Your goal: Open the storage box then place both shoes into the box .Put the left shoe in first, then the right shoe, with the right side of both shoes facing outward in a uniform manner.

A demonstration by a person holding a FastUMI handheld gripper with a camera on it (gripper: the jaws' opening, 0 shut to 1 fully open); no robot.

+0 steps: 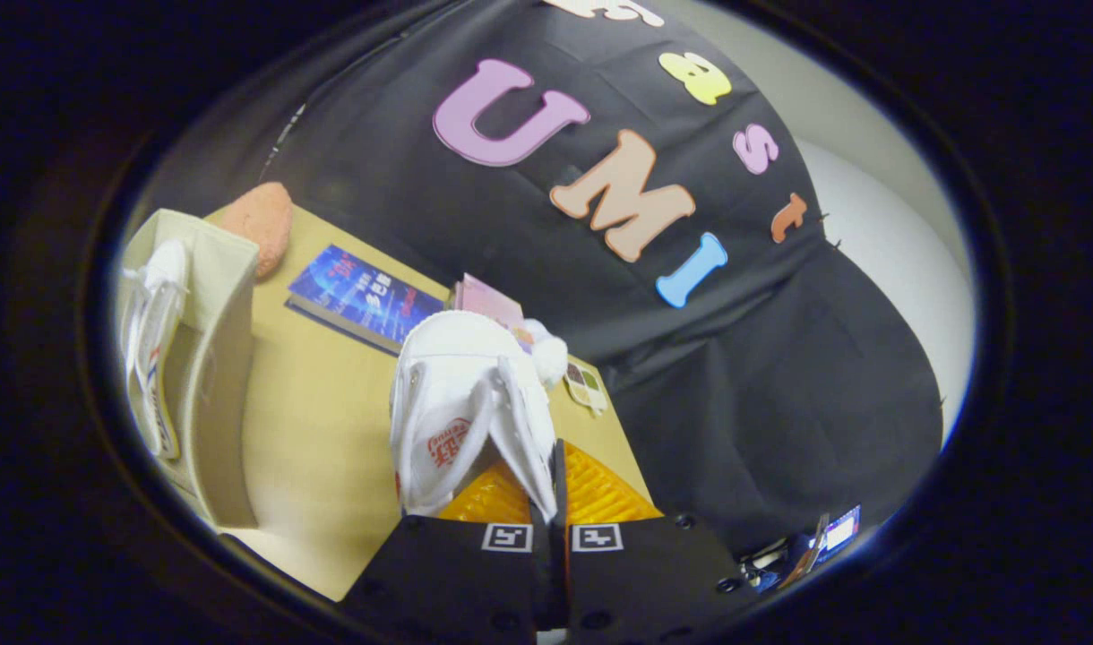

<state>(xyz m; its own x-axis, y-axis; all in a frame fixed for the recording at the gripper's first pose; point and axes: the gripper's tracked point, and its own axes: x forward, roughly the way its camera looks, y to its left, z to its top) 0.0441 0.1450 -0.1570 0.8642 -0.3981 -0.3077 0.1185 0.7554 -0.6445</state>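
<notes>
A pale yellow wooden desk runs across the tilted scene, backed by the booth's black cloth wall. At the desk's far left stands an open beige fabric storage box, upright, its opening facing the viewer's side. Inside it, a white canvas shoe with a red and blue stripe along its sole stands on end against the box's left wall. Just ahead of the fingers, a second white canvas shoe with a red printed logo on its inner lining hangs lifted above the desk, toe pointing away. The hand-held gripper has its two fingers drawn close together, pinching the thin edge of this shoe's collar between them, so it is clamped on the second shoe. Beyond the box, a blue hardcover book lies flat on the desk. Behind the box's far corner sits a rounded orange-pink fuzzy cushion, touching the cloth wall. Beside the book, a pink booklet shows partly behind the lifted shoe. A small white fluffy ball rests just beyond the shoe, and a small white card with coloured squares lies near the desk's edge.
</notes>
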